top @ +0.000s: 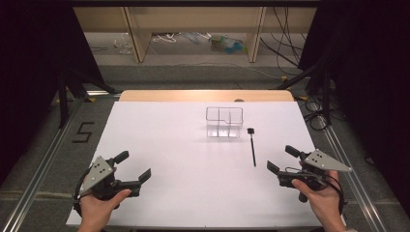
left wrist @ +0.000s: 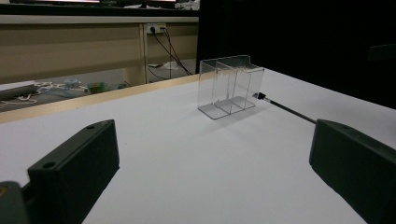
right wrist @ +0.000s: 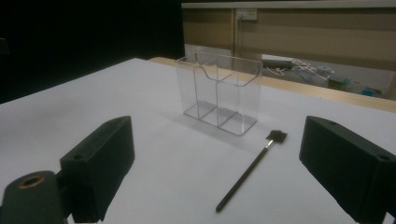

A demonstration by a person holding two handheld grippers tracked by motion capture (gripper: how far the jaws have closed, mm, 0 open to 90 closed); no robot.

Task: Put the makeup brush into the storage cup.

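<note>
My left gripper (top: 133,167) and right gripper (top: 281,159), jaws spread and empty, at lower frame corners; thin black brush (top: 252,146) lying right of centre, just beside the upright clear acrylic divided holder (top: 224,123), on white table (top: 183,169).

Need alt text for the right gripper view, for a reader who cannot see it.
A thin black brush lies flat on the white table, just in front of an empty clear divided holder. The right gripper frames them with open jaws, holding nothing.
</note>
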